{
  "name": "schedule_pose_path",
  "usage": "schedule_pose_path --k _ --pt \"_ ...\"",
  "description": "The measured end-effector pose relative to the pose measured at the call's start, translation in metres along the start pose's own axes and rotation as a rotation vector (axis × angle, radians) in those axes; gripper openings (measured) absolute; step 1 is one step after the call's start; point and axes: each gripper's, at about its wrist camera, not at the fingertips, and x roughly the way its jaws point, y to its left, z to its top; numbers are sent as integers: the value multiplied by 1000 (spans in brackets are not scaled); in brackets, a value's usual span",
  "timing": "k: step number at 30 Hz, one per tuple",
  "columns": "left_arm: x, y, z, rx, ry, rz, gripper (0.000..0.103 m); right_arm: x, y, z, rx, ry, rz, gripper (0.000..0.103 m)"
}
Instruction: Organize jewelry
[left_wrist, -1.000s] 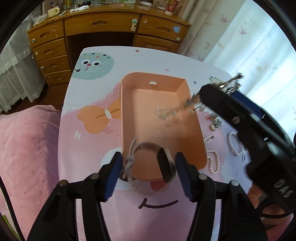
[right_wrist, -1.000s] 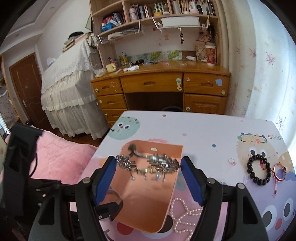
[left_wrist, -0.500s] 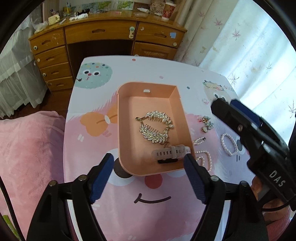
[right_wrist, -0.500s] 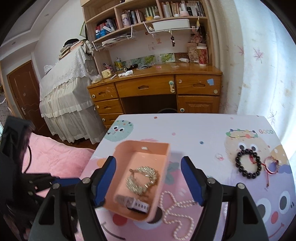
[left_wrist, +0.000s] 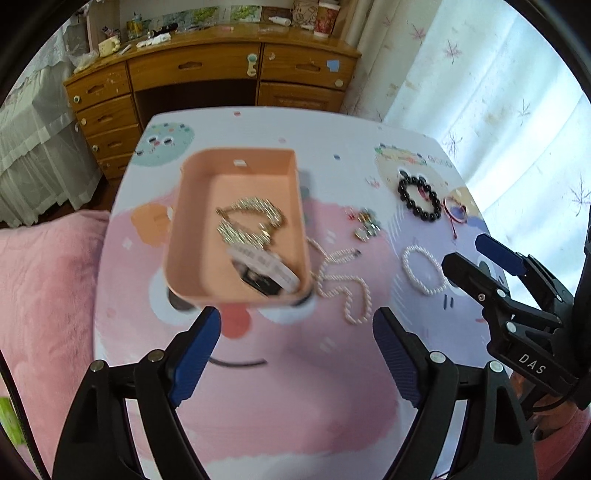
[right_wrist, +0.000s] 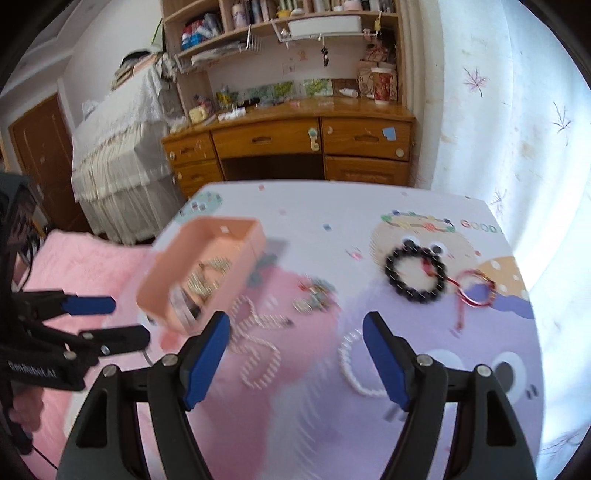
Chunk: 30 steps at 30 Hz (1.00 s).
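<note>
A peach tray (left_wrist: 192, 206) (right_wrist: 236, 236) on the cartoon table mat holds a gold rhinestone piece (left_wrist: 251, 221) and a white watch (left_wrist: 266, 269). On the mat to its right lie a long pearl necklace (left_wrist: 343, 284) (right_wrist: 258, 354), a small pearl bracelet (left_wrist: 421, 269) (right_wrist: 354, 365), small earrings (left_wrist: 365, 225), a black bead bracelet (left_wrist: 419, 197) (right_wrist: 413, 273) and a red cord bracelet (left_wrist: 456, 210) (right_wrist: 476, 288). My left gripper (left_wrist: 297, 332) is open and empty, just before the tray's near edge. My right gripper (right_wrist: 295, 332) is open and empty above the pearls; it also shows in the left wrist view (left_wrist: 476, 254).
A wooden desk with drawers (left_wrist: 221, 70) (right_wrist: 295, 136) stands beyond the table's far edge. A pink blanket (left_wrist: 44, 295) lies along the table's left side. A curtain (left_wrist: 498, 92) hangs at the right. Shelves (right_wrist: 280, 29) sit above the desk.
Both grippers let go of their jewelry into the tray, the left the watch, the right the rhinestone piece. Both have since pulled back and swung right, open and empty.
</note>
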Motion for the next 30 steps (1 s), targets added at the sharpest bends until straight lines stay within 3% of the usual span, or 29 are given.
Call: schedule_pose_path --k 6,8,15,22,27,30 --pt "14 -34 -21 -60 40 18 83 -2 -23 -27 -146 104 -11 76" --pt "20 -43 -25 -82 49 34 87 1 -27 -35 -181 132 -4 76" --pt "48 -68 -32 -143 11 104 92 23 -38 -62 -277 229 -20 76" --pt "79 -83 -21 -166 -41 185 92 39 -41 -74 -303 209 72 75" --pt "97 -80 -15 -202 -48 216 92 53 -36 -77 -373 199 89 52" --pt "105 -79 -13 -216 -48 235 92 59 -39 -73 -378 164 88 44"
